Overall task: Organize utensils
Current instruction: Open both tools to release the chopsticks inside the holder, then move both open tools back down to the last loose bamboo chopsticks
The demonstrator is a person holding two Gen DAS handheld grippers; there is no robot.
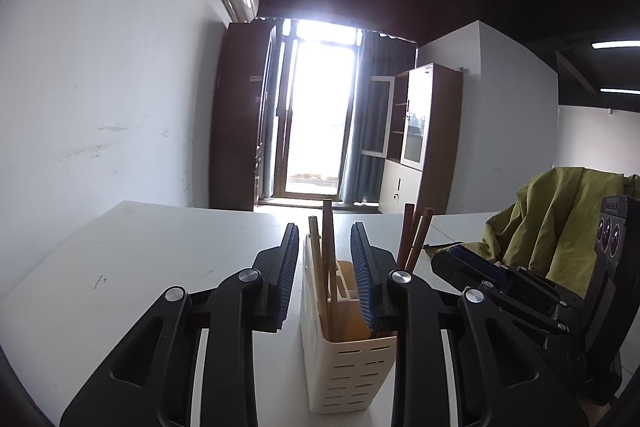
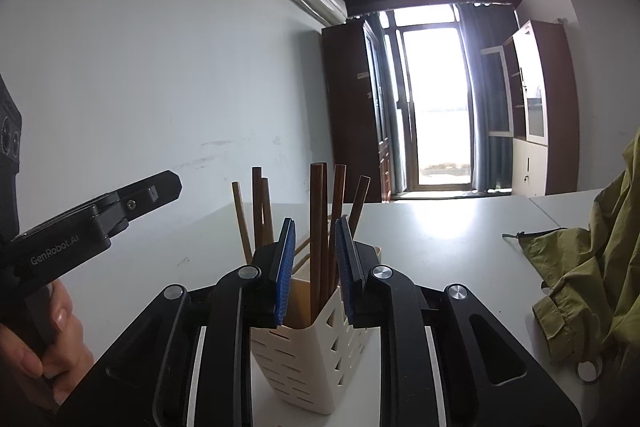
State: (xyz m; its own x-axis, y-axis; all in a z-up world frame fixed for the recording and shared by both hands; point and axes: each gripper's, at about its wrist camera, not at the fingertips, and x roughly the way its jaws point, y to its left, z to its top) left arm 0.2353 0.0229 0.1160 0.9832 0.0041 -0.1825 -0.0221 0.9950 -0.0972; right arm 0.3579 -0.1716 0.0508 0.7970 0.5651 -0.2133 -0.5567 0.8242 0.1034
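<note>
The left gripper [image 1: 325, 267] is holding its blue-padded jaws apart around the light wooden chopsticks [image 1: 326, 267], which are standing between the pads without being pressed, long axis near upright, tips pointing up and leaning slightly away. The right gripper [image 2: 311, 259] is likewise standing parted, its pads flanking the dark brown chopsticks [image 2: 317, 227] but not clamping them, these too pointing upward and fanning out a little at the top. Both bundles are sitting in a cream slotted utensil holder [image 2: 304, 359] on the white table [image 2: 440, 239], with an olive-green jacket [image 2: 592, 267] lying off to the right.
</note>
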